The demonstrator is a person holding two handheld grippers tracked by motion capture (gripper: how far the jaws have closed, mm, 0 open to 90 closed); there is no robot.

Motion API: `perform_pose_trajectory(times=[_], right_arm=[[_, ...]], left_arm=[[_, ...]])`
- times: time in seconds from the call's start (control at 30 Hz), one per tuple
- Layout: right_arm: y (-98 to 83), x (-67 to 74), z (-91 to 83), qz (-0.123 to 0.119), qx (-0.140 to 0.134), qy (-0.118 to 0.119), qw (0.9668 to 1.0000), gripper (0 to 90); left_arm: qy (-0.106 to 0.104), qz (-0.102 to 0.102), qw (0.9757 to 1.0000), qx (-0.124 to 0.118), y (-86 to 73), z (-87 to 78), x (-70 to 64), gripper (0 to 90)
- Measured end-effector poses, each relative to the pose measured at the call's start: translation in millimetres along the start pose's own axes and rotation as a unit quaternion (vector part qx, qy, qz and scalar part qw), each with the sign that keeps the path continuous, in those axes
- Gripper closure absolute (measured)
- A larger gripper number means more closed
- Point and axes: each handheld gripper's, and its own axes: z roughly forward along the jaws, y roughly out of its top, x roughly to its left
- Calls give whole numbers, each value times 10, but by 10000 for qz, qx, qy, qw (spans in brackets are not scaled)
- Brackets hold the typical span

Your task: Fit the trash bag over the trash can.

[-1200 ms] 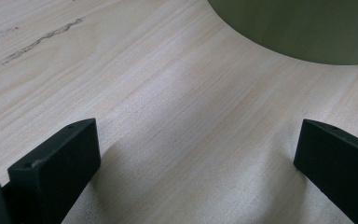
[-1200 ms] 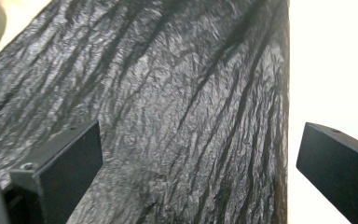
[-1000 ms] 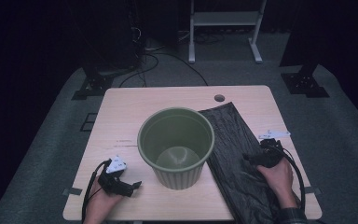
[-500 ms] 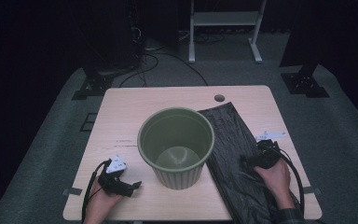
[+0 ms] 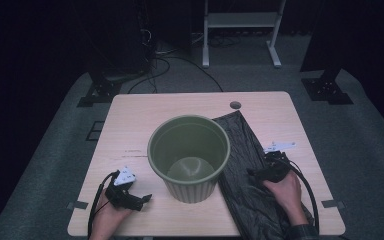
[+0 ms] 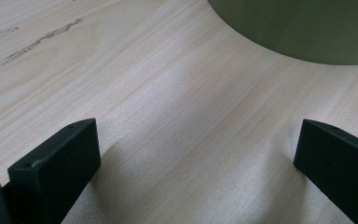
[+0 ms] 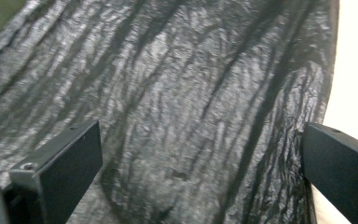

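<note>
A green ribbed bin (image 5: 189,156) stands upright and empty in the middle of the wooden table (image 5: 140,125). A crinkled black plastic bag (image 5: 247,170) lies flat to its right, reaching past the table's front edge. My right gripper (image 5: 252,175) hovers over the bag, jaws open; in the right gripper view the bag (image 7: 186,102) spreads between the open jaws of my right gripper (image 7: 200,172). My left gripper (image 5: 142,199) rests near the front left corner, open, pointing toward the bin. In the left gripper view my left gripper (image 6: 196,168) has bare wood between its jaws and the bin's wall (image 6: 303,28) ahead.
A small round hole (image 5: 235,105) sits near the table's far edge. Beyond the table are a white stand (image 5: 240,30), cables and dark equipment bases on grey carpet. Bare wood lies left of and behind the bin.
My right gripper has slid toward the front and left, onto the black bag. The left gripper has stayed put.
</note>
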Motion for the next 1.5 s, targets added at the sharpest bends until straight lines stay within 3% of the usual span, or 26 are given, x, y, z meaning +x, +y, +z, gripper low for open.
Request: perform_pose_trajectory(times=[0.27, 0.43, 0.8, 1.3, 1.5], right_arm=[[67, 132, 80, -59, 16, 150, 9999, 0], [171, 228, 143, -134, 188, 317, 9992, 0], [256, 413, 268, -181, 147, 571, 9981, 0], [351, 656, 397, -288, 125, 670, 9973, 0], [355, 705, 431, -374, 140, 522, 9978, 0]], left_arm=[[-1, -1, 10000, -2, 0, 0, 0, 0], [-1, -1, 10000, -1, 0, 1, 0, 0], [0, 1, 10000, -1, 0, 1, 0, 0], [0, -1, 10000, -2, 0, 1, 0, 0], [1, 0, 10000, -1, 0, 1, -1, 0]])
